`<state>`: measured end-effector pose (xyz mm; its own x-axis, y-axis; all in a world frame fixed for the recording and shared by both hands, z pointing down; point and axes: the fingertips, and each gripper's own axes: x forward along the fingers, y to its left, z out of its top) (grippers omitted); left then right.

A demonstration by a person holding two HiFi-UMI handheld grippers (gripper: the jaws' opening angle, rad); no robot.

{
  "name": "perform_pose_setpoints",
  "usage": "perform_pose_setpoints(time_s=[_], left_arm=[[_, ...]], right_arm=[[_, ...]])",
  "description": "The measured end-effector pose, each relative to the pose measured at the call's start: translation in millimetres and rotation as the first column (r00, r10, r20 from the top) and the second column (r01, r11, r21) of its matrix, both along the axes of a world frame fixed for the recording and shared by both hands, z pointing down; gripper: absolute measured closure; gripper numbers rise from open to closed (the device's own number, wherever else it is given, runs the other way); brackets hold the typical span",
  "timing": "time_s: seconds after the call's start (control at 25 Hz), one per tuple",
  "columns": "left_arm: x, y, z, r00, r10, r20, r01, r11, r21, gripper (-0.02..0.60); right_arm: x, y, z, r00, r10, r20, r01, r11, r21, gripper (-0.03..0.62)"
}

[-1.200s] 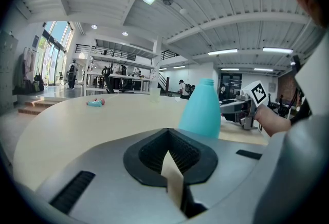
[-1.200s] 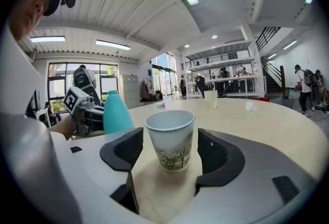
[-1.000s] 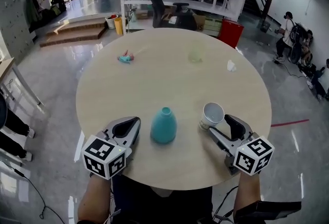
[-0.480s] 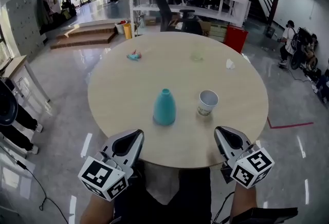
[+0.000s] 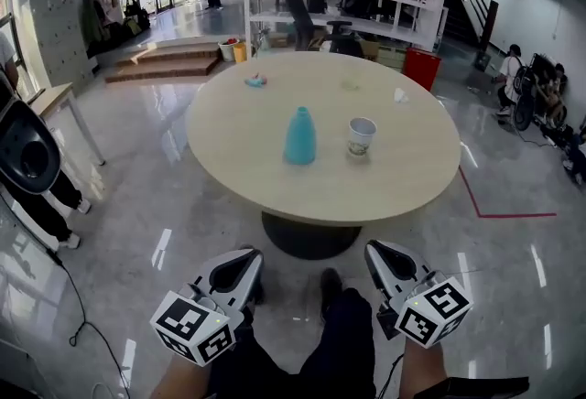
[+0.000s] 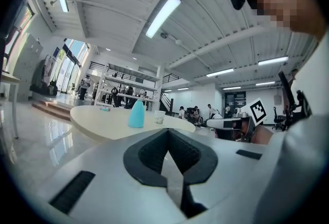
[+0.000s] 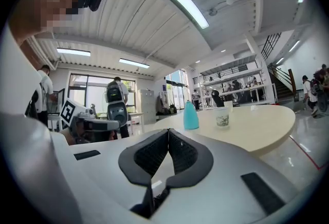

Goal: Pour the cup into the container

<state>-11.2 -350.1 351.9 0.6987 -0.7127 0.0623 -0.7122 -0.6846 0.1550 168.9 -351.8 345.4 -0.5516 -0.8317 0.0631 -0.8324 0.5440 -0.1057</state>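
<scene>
**While both claws are idling clenched, the cup is waiting far out of reach**

Because neither claw is gripping anything, the pour is looking either not begun or already over, and nothing visible is settling which. The left claw [image 5: 244, 254] is hovering low over the glossy floor [image 5: 165, 205], beside the person's legs [image 5: 343, 342]. Its jaws are pressed together with nothing between them, and in the left gripper view the dark pads are meeting in a tight seam. The right claw [image 5: 375, 249] is hovering level with it on the other side of the legs, likewise clenched and empty.

The white paper cup [image 5: 362, 136] is standing upright on the round table [image 5: 403, 191], well ahead of the right claw's tips and far beyond its reach. The teal vase [image 5: 300, 135], presumably the container, is standing near the cup on its left but apart from it, ahead of the gap between the two claws. Farther beyond them, a small teal and pink object [image 5: 255, 80] and a white crumpled scrap [image 5: 400, 96] are lying near the table's far edge.

The cup's inside is not showing, so full or emptied cannot be told. If the pour is yet to come, everything is remaining: reaching the table, opening a claw, taking the cup and tipping it over the vase's narrow mouth
</scene>
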Motion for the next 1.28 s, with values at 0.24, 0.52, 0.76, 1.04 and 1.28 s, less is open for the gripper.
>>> perform_pose_setpoints(time_s=[0.24,0.52,0.76,1.04,1.28], left_arm=[[0,125,4,1.000,-0.021,0.015,0.022,1.000,-0.008,0.581],[-33,263,22,1.000,-0.019,0.017,0.020,0.999,-0.042,0.581],[-45,408,10,0.999,-0.044,0.001,0.044,0.997,-0.067,0.581],[-39,525,8,1.000,-0.003,0.000,0.003,0.998,-0.060,0.581],[-41,629,7,1.000,0.026,0.008,-0.025,0.998,-0.064,0.581]], right_arm=[[3,118,-13,1.000,0.003,0.004,-0.003,0.999,0.037,0.587],[-31,257,2,1.000,-0.007,-0.028,0.008,1.000,0.014,0.586],[-51,401,-14,0.999,-0.042,-0.015,0.042,0.999,0.021,0.587],[-53,529,-10,1.000,-0.019,-0.020,0.019,1.000,0.003,0.586],[-48,640,-9,1.000,0.025,-0.006,-0.025,1.000,0.001,0.586]])
